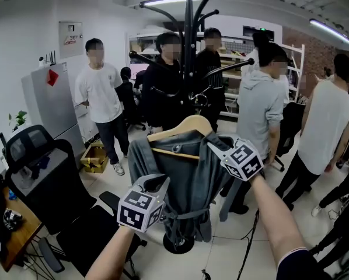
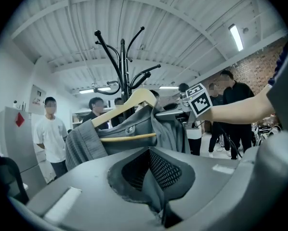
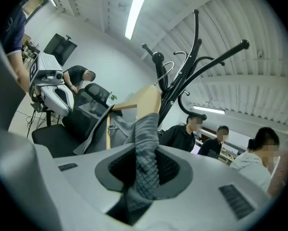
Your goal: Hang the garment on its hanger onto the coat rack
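A grey garment (image 1: 186, 179) hangs on a wooden hanger (image 1: 186, 127) in front of the black coat rack (image 1: 188, 69), below its hooks. My left gripper (image 1: 160, 182) is shut on a fold of the garment's lower left side. My right gripper (image 1: 218, 147) is shut on the fabric at the hanger's right shoulder. In the left gripper view, dark cloth sits pinched between the jaws (image 2: 157, 191), with the hanger (image 2: 129, 102) and the rack (image 2: 122, 66) beyond. The right gripper view shows a ribbed grey strip (image 3: 146, 143) clamped between the jaws, rising to the hanger's end (image 3: 146, 100).
Several people stand close behind and beside the rack, one in a white shirt (image 1: 98, 92). A black office chair (image 1: 46, 174) and a desk edge (image 1: 11, 232) are at the left. A grey cabinet (image 1: 52, 104) and a cardboard box (image 1: 94, 156) stand further back.
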### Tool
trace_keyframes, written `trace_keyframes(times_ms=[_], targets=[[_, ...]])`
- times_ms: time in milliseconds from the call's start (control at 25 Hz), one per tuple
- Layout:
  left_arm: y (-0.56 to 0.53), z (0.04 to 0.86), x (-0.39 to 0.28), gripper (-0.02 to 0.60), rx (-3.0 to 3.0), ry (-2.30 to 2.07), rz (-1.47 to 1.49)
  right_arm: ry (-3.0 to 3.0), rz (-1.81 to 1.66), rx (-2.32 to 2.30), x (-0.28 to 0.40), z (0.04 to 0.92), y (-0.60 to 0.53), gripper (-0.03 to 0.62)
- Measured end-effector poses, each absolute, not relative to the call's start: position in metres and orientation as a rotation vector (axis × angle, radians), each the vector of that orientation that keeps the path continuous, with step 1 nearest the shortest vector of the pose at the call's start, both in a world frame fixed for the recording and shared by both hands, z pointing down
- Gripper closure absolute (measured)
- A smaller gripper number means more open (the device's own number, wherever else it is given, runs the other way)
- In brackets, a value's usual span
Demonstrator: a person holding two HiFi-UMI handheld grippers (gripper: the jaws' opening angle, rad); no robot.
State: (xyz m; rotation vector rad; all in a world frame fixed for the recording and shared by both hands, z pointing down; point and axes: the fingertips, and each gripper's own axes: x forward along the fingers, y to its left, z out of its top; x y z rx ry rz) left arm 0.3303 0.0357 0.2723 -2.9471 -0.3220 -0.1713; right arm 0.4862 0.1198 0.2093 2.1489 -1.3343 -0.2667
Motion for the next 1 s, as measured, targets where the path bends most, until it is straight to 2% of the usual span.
trace_keyframes(times_ms=[1000], targets=[[0.015,0.303,0.324,0.578,-2.981,-0.303,-0.257,-1.269,-0.229,2.196,0.511,0.244,0.098,0.479]])
